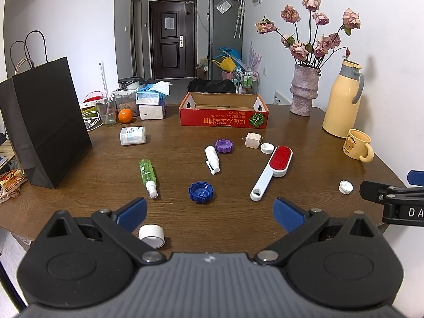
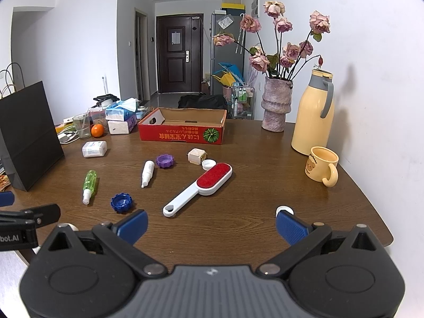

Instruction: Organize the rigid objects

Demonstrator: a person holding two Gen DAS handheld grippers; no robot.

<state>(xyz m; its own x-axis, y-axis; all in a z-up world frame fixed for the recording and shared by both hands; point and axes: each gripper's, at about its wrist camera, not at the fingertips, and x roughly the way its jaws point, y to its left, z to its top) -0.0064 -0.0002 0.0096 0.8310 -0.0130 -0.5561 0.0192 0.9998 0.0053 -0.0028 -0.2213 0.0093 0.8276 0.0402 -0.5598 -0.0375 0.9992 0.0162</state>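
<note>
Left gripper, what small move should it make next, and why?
Probably ease the left gripper forward and down over the blue cap. Its jaws stand open and empty, the cap lies just ahead between them, and the red box beyond is open to receive things.

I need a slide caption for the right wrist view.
Open right gripper hovers before lint brush, caps and bottles; red box empty.

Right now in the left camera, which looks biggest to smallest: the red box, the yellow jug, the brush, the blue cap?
1. red box
2. yellow jug, a close second
3. brush
4. blue cap
The cap is nearest the camera, yet looks smallest.
</note>
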